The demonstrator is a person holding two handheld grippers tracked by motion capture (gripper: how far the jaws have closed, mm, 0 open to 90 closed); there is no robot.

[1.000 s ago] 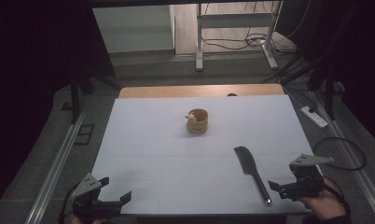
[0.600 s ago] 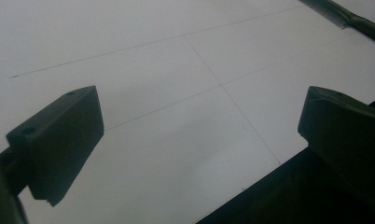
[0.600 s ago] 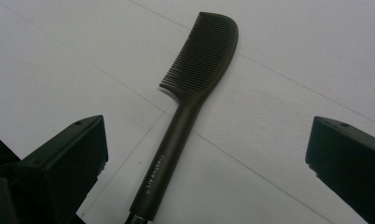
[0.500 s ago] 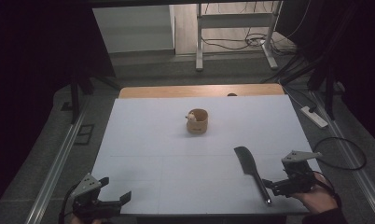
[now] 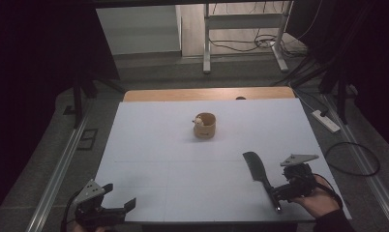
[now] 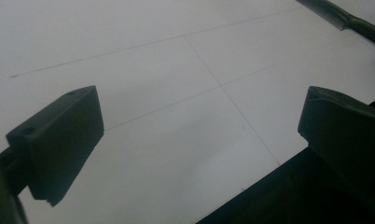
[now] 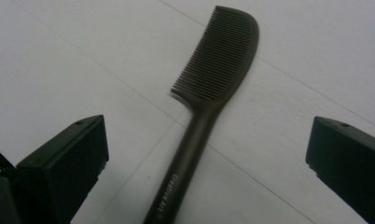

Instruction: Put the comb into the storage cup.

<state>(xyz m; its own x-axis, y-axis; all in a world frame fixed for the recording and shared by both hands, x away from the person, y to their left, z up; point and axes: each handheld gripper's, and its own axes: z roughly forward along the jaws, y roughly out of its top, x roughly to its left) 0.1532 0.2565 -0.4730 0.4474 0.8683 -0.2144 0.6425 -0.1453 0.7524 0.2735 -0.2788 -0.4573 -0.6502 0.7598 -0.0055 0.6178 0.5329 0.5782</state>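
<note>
A black comb (image 5: 260, 177) lies on the white table (image 5: 183, 159) at the front right, teeth end toward the middle. In the right gripper view the comb (image 7: 209, 93) runs up between the wide-apart jaws, its handle at the bottom. My right gripper (image 5: 276, 193) stands open just at the comb's handle end, held by a hand. At the table's front left corner my left gripper (image 5: 120, 198) is open over bare table (image 6: 176, 116); the comb (image 6: 349, 18) shows at that view's top right. A small wooden cup (image 5: 205, 125) with a pale object in it stands near the table's middle.
The table's front edge runs just under both grippers. A wooden board edge (image 5: 207, 94) borders the far side. A power strip (image 5: 326, 121) and cables lie on the floor to the right; metal rails flank the table.
My right gripper has moved left and a little forward, closing in on the comb's handle. The left gripper, the comb and the cup have stayed put.
</note>
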